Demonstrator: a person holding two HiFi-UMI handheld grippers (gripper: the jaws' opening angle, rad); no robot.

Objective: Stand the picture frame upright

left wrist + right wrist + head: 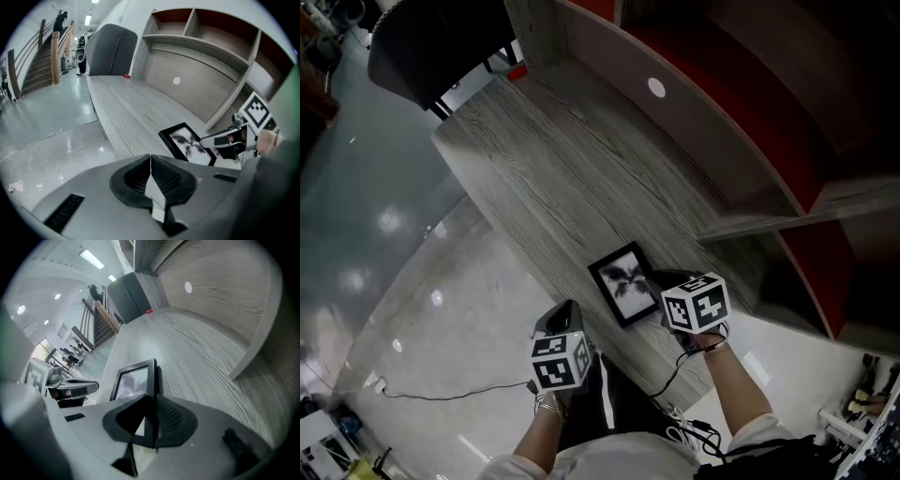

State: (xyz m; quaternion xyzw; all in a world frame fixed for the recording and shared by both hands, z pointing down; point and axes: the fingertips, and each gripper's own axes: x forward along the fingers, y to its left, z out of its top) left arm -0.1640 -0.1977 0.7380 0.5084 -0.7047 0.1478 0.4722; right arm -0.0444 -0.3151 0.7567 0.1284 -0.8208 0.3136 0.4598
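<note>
The frame (623,283) is lying face up, flat or close to it, on the desk (544,159), close to the desk's front edge, with its dark print showing. The right gripper (656,283) is clamping the frame's black border, the jaws closed on that thin edge with the glass just beside them. The left gripper (567,314) is hanging just off the desk's front edge, over the floor, with its jaws pressed together on nothing. The lift looks only just begun, so most of the task is probably left to do. The main risk is the grip. The jaws are biting only a narrow strip of border, so the frame could pivot or slip out as it is tipped up and slap back onto the desk. Being so near the desk's front edge, its foot could also skid off toward the floor if it is pushed rather than lifted. No view is showing a back stand, so I cannot tell whether it will hold once upright. The shelves (825,122) rising at the desk's back are showing nothing in the compartments that I can see. A chair (431,42) is sitting at the desk's far end.
</note>
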